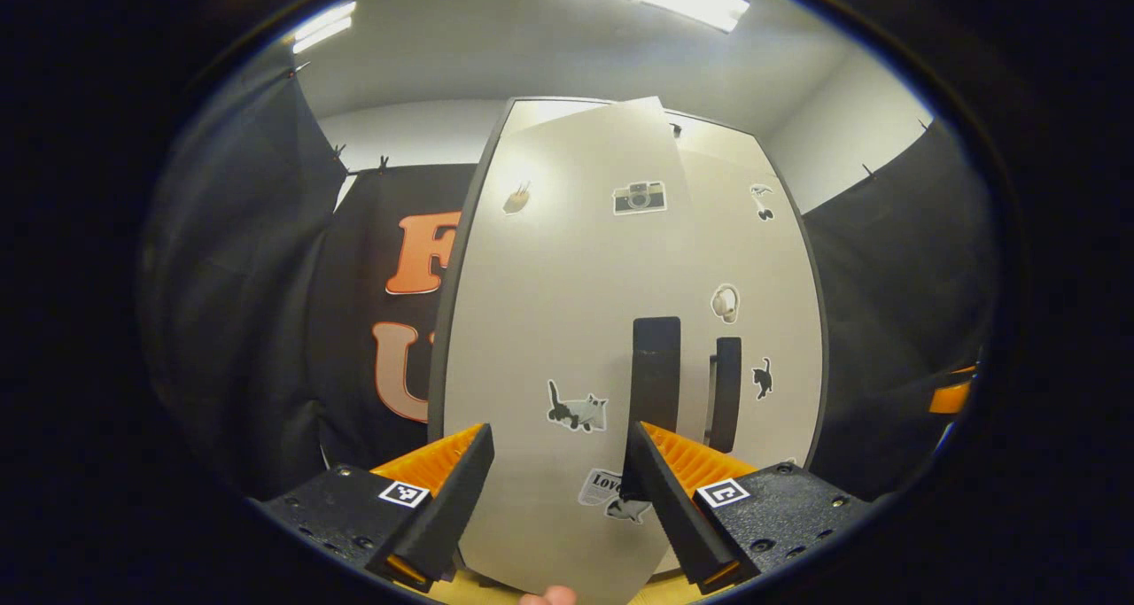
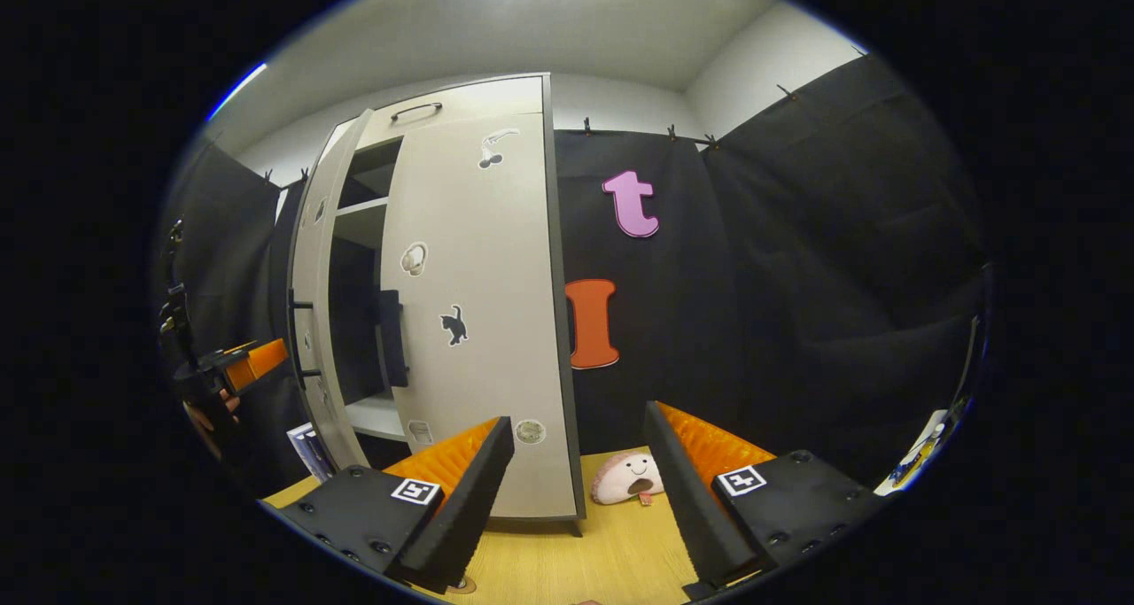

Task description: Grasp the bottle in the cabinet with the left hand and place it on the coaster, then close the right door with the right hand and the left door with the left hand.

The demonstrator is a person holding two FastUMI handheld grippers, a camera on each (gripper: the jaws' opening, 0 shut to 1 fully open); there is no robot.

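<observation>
The pale cabinet's left door (image 1: pixel 567 321), with camera and cat stickers and a black handle (image 1: pixel 656 366), stands ajar close in front of my left gripper (image 1: pixel 558 508). That gripper is open; its right finger (image 1: pixel 673 499) sits just below the handle. The right door (image 2: pixel 478 321) lies flush with the cabinet front, its handle (image 1: pixel 726 392) showing past the left door's edge. My right gripper (image 2: pixel 576 499) is open over the wooden table (image 2: pixel 611 552), holding nothing. A blue and white object (image 2: pixel 306 445), possibly the bottle, stands by the left door's foot. Empty shelves (image 2: pixel 372 414) show through the gap.
A pink plush toy (image 2: pixel 625 479) lies on the table right of the cabinet. Black cloth walls close in on both sides. The left gripper (image 2: pixel 239 366) and the hand holding it show left of the ajar door (image 2: pixel 310 277).
</observation>
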